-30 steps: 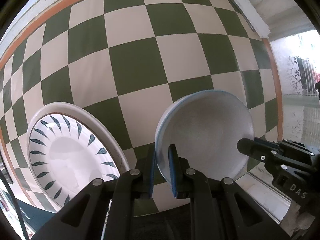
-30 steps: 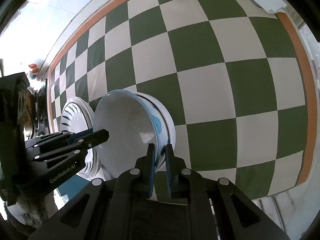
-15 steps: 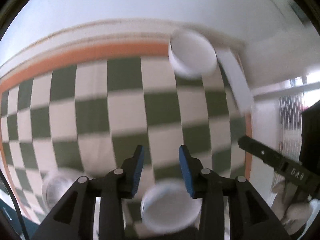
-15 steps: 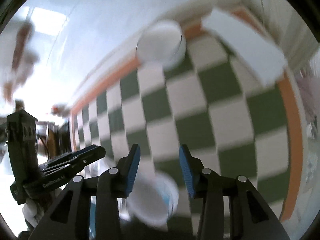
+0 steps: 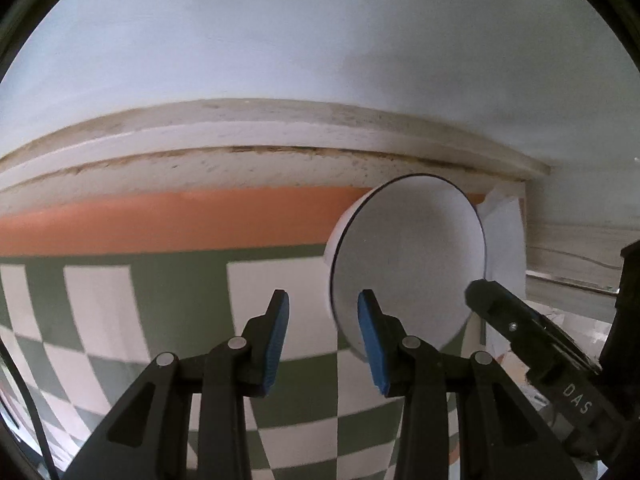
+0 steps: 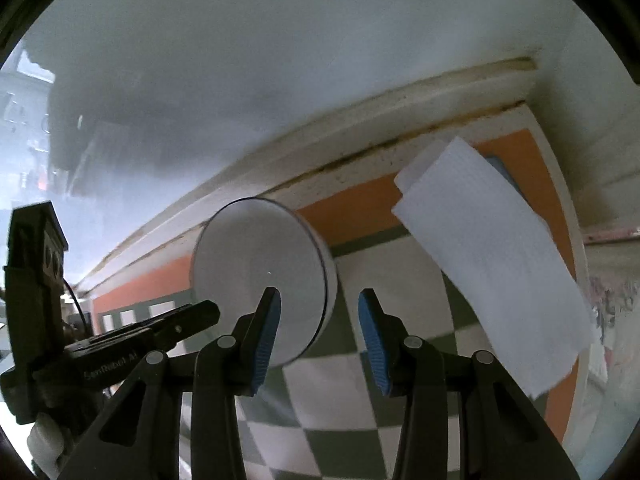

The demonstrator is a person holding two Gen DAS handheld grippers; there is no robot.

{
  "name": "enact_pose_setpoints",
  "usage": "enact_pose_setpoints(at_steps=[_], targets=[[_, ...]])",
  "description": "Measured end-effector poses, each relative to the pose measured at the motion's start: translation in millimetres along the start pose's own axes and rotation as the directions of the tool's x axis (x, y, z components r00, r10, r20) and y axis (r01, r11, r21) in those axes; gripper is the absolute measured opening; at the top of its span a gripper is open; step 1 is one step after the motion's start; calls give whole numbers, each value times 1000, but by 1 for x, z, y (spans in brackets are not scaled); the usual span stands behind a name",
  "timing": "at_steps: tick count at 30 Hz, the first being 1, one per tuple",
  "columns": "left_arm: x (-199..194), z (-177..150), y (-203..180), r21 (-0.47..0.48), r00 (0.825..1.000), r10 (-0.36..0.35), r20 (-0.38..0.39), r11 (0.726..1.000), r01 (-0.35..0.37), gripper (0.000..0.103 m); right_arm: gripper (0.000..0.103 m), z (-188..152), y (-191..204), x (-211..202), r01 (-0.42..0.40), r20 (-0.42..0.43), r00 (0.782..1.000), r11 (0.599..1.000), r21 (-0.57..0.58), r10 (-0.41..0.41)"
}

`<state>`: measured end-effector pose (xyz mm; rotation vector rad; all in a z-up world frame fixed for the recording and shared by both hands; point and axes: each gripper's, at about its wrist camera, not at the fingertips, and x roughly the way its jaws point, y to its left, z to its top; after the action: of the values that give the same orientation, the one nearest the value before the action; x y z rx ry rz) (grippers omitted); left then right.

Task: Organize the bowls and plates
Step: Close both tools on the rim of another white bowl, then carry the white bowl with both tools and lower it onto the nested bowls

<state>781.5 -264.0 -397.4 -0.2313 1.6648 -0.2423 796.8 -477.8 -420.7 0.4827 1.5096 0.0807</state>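
At the far edge of the checkered cloth (image 5: 280, 288), where its orange border meets the pale moulding of the wall, a white bowl (image 5: 408, 264) with a thin dark rim sits as the only dish either camera shows, and both grippers point toward it with nothing in hand. Starting from the left, the left gripper (image 5: 323, 330) has its blue-padded jaws spread wide and empty; in its view the bowl lies ahead and a little to the right, its near rim just behind the right-hand pad, so a small shift right would set the rim between the pads. Whether that pad already touches the bowl cannot be told. The bowl's round mouth shows nearly full-on to both cameras, so it has no long axis to line up with; only its rim offers a grip. Further right, the right gripper (image 6: 319, 328) is equally wide open and empty, and from its side the same bowl (image 6: 264, 276) lies ahead and slightly left, partly behind its left pad. Both arms look about equally near, one on each side of the bowl, the left perhaps a shade closer to the rim. Beyond the bowl the wall closes off any push forward, and to its right a white sheet of ribbed paper or foam (image 6: 492, 256) lies slanted across the cloth's corner, narrowing that side. The open room is back toward the holder, over the bare checks.
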Motion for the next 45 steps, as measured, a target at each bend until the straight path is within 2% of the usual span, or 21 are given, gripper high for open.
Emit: enact_pose_setpoints(at_steps=[1, 2, 4, 13, 19, 27, 32, 38, 45], targets=[[4, 2, -2, 9, 1000, 4, 0, 1000, -4, 25, 42, 3, 0, 4, 6, -7, 1000, 1000, 0, -6], [6, 3, -3, 20, 1000, 9, 3, 1000, -9, 13, 38, 3, -2, 8, 8, -13, 1000, 1000, 1, -8], [7, 0, -6, 33, 1000, 6, 1, 999, -6, 11, 10, 6, -2, 17, 17, -32, 999, 1000, -5, -17], [-1, -16, -17, 75, 999, 44, 32, 996, -46, 10, 10, -5, 7, 16, 34, -6, 999, 999, -15, -34], [-27, -44, -19, 102, 997, 37, 72, 994, -44, 10, 10, -28, 20, -15, 31, 27, 999, 999, -40, -30], [-75, -99, -20, 149, 992, 25, 120, 988, -43, 10, 10, -82, 42, -68, 13, 58, 998, 997, -70, -9], [-99, -140, -15, 177, 990, 18, 140, 983, -43, 10, 10, -132, 51, -97, -3, 72, 997, 997, -83, 9], [-115, -190, 4, 203, 991, 9, 137, 978, -37, 10, 10, -184, 57, -118, -18, 84, 996, 996, -90, 26], [-118, -243, 20, 218, 993, 8, 114, 975, -33, 10, 10, -246, 59, -123, -36, 69, 997, 995, -91, 42]])
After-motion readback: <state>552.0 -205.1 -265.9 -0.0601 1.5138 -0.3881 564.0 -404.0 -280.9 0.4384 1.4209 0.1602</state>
